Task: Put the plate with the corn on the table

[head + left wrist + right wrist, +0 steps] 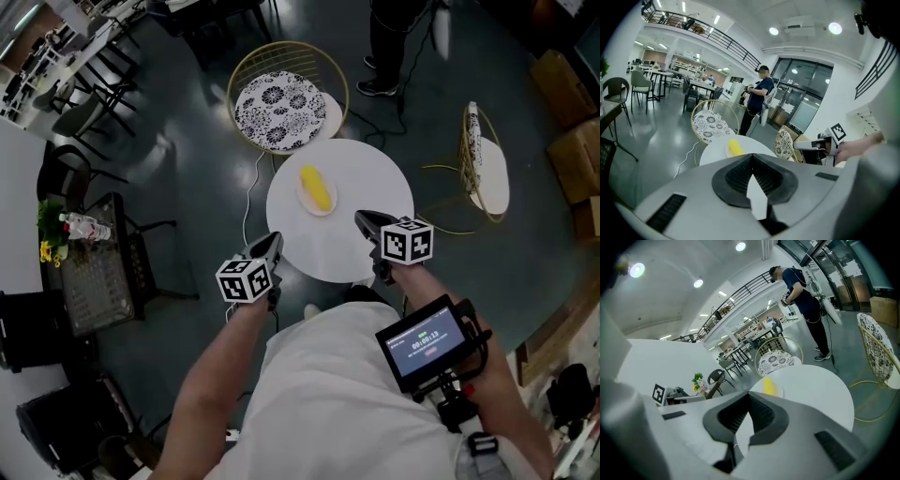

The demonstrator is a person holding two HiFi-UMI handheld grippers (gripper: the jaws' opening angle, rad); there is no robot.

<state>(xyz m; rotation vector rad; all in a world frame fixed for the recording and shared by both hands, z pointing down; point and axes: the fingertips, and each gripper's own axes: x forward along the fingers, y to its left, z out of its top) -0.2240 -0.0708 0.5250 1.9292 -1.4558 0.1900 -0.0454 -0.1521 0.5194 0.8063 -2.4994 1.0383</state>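
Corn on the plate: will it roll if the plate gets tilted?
Likely: the corn is a rounded cob lying loose on the plate, so tilt could roll it. The plate looks shallow; its rim probably won't stop it.

The person wore a white shirt [328, 394]. The dark left claw [274, 242] and right claw [362, 218] each bore a white cube [246, 279] with black square markers. At four o'clock, a black screen unit [427, 342] glowed on black clamps.
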